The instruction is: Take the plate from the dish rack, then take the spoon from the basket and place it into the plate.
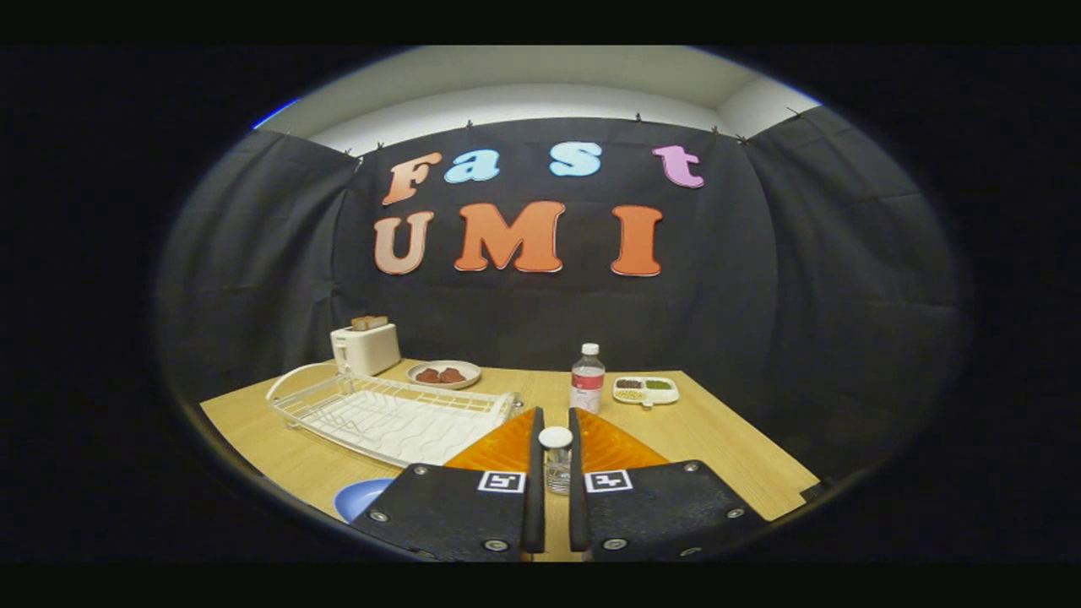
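1. The gripper (555,422) is seen with its fingers nearly closed, a narrow gap between them; a small white-capped jar (556,460) stands in that gap, and contact cannot be judged.
2. The white dish rack (393,415) lies at ten o'clock from the fingertips and appears empty.
3. A blue plate (361,498), at eight o'clock beside the fingers, is partly hidden.
4. No basket or spoon can be made out; wider opening and a level approach to the handle would be needed.

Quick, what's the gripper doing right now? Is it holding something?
Gripper: nearly closed around a small white-capped jar; whether both fingers press it cannot be told.
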Demonstrator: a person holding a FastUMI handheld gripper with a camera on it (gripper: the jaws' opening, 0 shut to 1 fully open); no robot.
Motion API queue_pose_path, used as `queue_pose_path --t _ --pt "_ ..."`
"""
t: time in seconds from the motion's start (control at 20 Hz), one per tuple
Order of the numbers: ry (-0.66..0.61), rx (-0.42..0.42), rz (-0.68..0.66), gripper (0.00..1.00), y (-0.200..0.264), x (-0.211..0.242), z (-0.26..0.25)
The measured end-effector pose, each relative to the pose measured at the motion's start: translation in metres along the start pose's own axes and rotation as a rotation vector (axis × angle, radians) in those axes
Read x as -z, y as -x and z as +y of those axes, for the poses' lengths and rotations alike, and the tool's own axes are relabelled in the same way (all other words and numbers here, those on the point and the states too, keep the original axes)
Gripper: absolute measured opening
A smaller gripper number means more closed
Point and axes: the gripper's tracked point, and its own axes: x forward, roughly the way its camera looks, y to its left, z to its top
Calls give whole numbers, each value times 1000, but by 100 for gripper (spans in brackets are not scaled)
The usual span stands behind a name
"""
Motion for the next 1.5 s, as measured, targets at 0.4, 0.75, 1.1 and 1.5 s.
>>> queue_pose_path --t 0.4,0.75,1.1,1.5 --pt "44 -157 43 11 32 15 48" --pt "-10 -317 74 11 42 47 90" --pt "-6 -398 72 12 33 63 120" --pt "-61 -404 86 15 29 89 111"
